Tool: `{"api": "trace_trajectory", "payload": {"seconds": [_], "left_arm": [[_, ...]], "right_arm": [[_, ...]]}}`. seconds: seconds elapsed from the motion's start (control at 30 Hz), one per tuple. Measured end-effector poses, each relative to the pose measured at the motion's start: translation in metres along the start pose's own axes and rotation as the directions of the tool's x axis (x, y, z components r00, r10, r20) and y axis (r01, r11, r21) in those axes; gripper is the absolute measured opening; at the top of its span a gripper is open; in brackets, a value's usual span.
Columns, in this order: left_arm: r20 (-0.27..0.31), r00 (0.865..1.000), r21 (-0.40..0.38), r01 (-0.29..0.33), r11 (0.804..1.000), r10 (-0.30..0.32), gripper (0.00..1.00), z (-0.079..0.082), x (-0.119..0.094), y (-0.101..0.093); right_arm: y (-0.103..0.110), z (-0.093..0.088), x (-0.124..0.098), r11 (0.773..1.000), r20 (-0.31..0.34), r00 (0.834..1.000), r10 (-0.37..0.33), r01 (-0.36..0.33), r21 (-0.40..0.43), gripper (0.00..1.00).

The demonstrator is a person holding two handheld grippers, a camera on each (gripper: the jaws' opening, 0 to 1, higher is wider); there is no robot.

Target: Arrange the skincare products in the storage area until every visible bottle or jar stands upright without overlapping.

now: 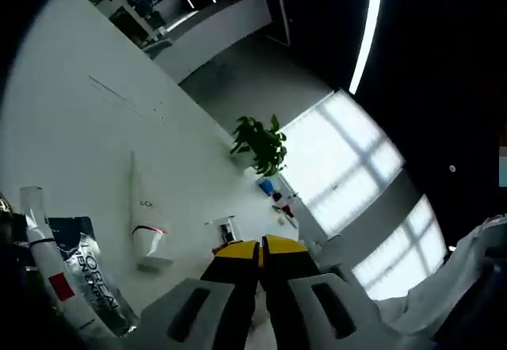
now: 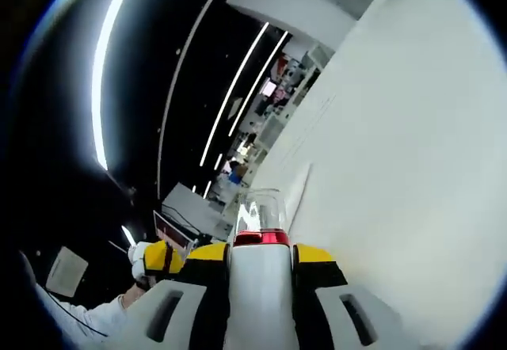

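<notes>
Our right hand-held gripper (image 2: 261,264) pinches a white tube (image 2: 260,287) aloft, ready to stand it. Our left hand-held gripper (image 1: 261,249) is pressed together, empty, above the surface (image 1: 95,128), where another tube (image 1: 148,215) stands.

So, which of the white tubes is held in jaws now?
The white tube with the red band and clear cap, gripped by the right gripper. The other white tube stands free on its cap on the white table.
</notes>
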State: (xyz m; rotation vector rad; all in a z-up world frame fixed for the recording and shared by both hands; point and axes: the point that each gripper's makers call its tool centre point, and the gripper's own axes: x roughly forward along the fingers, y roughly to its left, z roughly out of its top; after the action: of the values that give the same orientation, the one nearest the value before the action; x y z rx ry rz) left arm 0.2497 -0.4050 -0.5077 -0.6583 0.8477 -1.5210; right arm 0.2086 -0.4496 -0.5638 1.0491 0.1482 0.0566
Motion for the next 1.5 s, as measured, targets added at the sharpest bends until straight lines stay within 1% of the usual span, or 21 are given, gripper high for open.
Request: {"api": "trace_trajectory", "payload": {"seconds": [0.1, 0.13, 0.23, 0.27, 0.3, 0.5, 0.63, 0.7, 0.73, 0.77, 0.8, 0.83, 0.9, 0.97, 1.03, 1.07, 1.27, 1.3, 1.4, 1.43, 1.5], "left_arm": [[-0.012, 1.000, -0.017, -0.004, 1.000, 0.004, 0.00, -0.005, 0.015, 0.005], [-0.005, 1.000, -0.042, 0.007, 0.999, -0.007, 0.01, -0.008, 0.021, 0.001], [-0.030, 1.000, -0.036, 0.007, 0.999, -0.008, 0.05, -0.012, 0.028, 0.003], [-0.061, 0.998, -0.036, 0.007, 0.999, -0.009, 0.07, -0.018, 0.029, 0.004], [-0.071, 0.997, -0.040, 0.004, 0.999, -0.007, 0.08, -0.020, 0.030, 0.005], [-0.101, 0.994, -0.071, 0.039, 0.997, -0.046, 0.22, -0.028, 0.035, 0.001], [-0.120, 0.991, -0.073, 0.048, 0.996, -0.056, 0.26, -0.034, 0.036, 0.000], [-0.128, 0.990, -0.106, 0.050, 0.993, -0.063, 0.27, -0.035, 0.037, -0.001], [-0.165, 0.983, -0.126, 0.057, 0.990, -0.077, 0.24, -0.042, 0.034, -0.004], [-0.146, 0.986, -0.126, 0.059, 0.990, -0.077, 0.23, -0.039, 0.035, -0.005], [-0.136, 0.990, -0.068, 0.036, 0.997, -0.045, 0.27, -0.037, 0.037, -0.001], [-0.133, 0.991, -0.047, 0.027, 0.999, -0.034, 0.29, -0.036, 0.038, 0.000], [-0.124, 0.990, -0.084, 0.053, 0.995, -0.063, 0.24, -0.034, 0.039, -0.007], [-0.115, 0.992, -0.047, 0.042, 0.998, -0.047, 0.28, -0.033, 0.041, -0.008], [-0.120, 0.991, -0.103, 0.045, 0.994, -0.057, 0.28, -0.035, 0.043, -0.013], [-0.097, 0.992, -0.074, 0.072, 0.995, -0.079, 0.27, -0.030, 0.045, -0.016], [-0.072, 0.993, -0.068, 0.084, 0.994, -0.089, 0.27, -0.021, 0.041, -0.023], [-0.055, 0.994, -0.073, 0.091, 0.993, -0.096, 0.27, -0.018, 0.042, -0.024], [-0.032, 0.993, -0.096, 0.109, 0.989, -0.112, 0.27, -0.013, 0.043, -0.026], [-0.015, 0.993, -0.068, 0.112, 0.991, -0.113, 0.27, -0.010, 0.044, -0.028], [-0.015, 0.993, -0.078, 0.113, 0.991, -0.114, 0.27, -0.011, 0.044, -0.029]], "right_arm": [[0.003, -0.002, 0.000, 1.000, -0.009, 1.000, 0.023, -0.023, 0.001, 0.19], [0.005, -0.002, -0.001, 0.999, -0.013, 0.999, 0.034, -0.034, 0.000, 0.19], [0.011, -0.002, -0.004, 0.998, -0.020, 0.998, 0.063, -0.064, -0.012, 0.19], [0.012, -0.002, -0.005, 0.997, -0.023, 0.997, 0.068, -0.069, -0.017, 0.20], [0.015, -0.002, -0.006, 0.996, -0.031, 0.996, 0.081, -0.082, -0.023, 0.20], [0.024, -0.002, -0.010, 0.991, -0.042, 0.990, 0.134, -0.135, -0.020, 0.20], [0.034, -0.007, -0.010, 0.985, -0.073, 0.983, 0.171, -0.173, -0.024, 0.20], [0.038, -0.009, -0.010, 0.983, -0.084, 0.980, 0.181, -0.184, -0.023, 0.20], [0.041, -0.012, -0.010, 0.981, -0.093, 0.977, 0.192, -0.194, -0.022, 0.20], [0.040, -0.014, -0.009, 0.982, -0.096, 0.978, 0.185, -0.187, -0.017, 0.20], [0.041, -0.016, -0.008, 0.981, -0.102, 0.976, 0.190, -0.193, -0.017, 0.20], [0.044, -0.018, -0.009, 0.978, -0.109, 0.973, 0.204, -0.206, -0.016, 0.20], [0.048, -0.023, -0.007, 0.976, -0.129, 0.968, 0.215, -0.218, -0.012, 0.20], [0.052, -0.024, -0.006, 0.973, -0.130, 0.965, 0.227, -0.232, -0.018, 0.20], [0.058, -0.026, -0.005, 0.968, -0.139, 0.960, 0.245, -0.249, -0.014, 0.20], [0.060, -0.027, -0.003, 0.968, -0.143, 0.958, 0.248, -0.252, -0.014, 0.20], [0.068, -0.020, -0.001, 0.959, -0.137, 0.951, 0.279, -0.284, -0.016, 0.20], [0.070, -0.018, 0.000, 0.957, -0.138, 0.948, 0.286, -0.290, -0.015, 0.20], [0.073, -0.014, 0.001, 0.953, -0.149, 0.943, 0.296, -0.303, -0.024, 0.20], [0.074, -0.013, 0.001, 0.952, -0.151, 0.943, 0.297, -0.304, -0.025, 0.20], [0.075, -0.012, 0.001, 0.951, -0.164, 0.940, 0.299, -0.309, -0.035, 0.20]]}}
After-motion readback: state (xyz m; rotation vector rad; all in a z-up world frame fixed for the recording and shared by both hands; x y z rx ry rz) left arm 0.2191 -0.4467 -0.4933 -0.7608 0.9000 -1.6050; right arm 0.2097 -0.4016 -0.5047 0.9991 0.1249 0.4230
